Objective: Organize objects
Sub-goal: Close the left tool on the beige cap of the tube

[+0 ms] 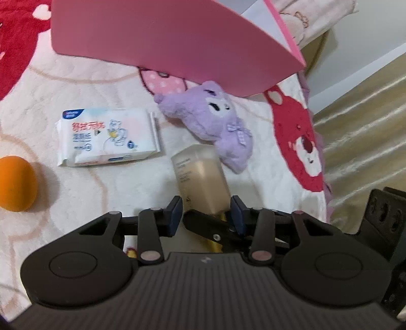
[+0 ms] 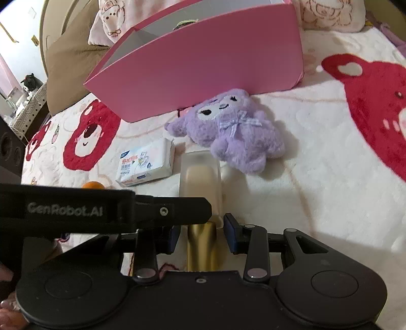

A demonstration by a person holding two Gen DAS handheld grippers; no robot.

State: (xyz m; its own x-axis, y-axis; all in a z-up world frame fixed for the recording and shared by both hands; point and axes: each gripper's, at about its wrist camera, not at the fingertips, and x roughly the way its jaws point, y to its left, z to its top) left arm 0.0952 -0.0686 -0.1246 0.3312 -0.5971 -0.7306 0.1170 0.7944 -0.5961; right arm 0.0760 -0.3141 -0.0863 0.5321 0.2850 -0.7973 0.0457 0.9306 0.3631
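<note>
- Left gripper (image 1: 206, 213) angled steeply down at the bed, its blue pads set either side of the neck end of the bottle (image 1: 200, 175). The right-hand pad looks against the bottle's edge and the left-hand pad is hard to read, so I cannot tell if it is clamped.
- A black finger (image 1: 210, 226) of the other tool crosses between those pads, over the gold cap.
- Right gripper (image 2: 201, 236) also tipped steeply down, jaws apart around the gold cap (image 2: 201, 243), with a sliver of blanket showing on each side of the cap and nothing pressed.
- In the right wrist view the left tool's strapped finger (image 2: 177, 210) reaches in from the left and lies across the bottle just above the cap.
- The bottle itself lies flat on the blanket (image 1: 101, 190), cap toward both tools, base pointing at the box.
- Across the bed now: orange ball (image 1: 15, 185) at the far left edge.
- Next, a white pack of wipes (image 1: 106, 137), lying flat, near the bottle's left side but apart from it.
- Then the bottle, and just beyond its base a purple plush toy (image 1: 210, 116), face up, its head tucked against the pink box (image 1: 165, 43).
- The box stands at the back, top uncovered, grey inside.
- Red bear prints on the fluffy white blanket, a large one (image 1: 302, 142) at the right edge.
- Beyond the bed's right edge, glossy beige fabric (image 1: 368, 127).
- Pillows (image 2: 111, 22) sit behind the box.
</note>
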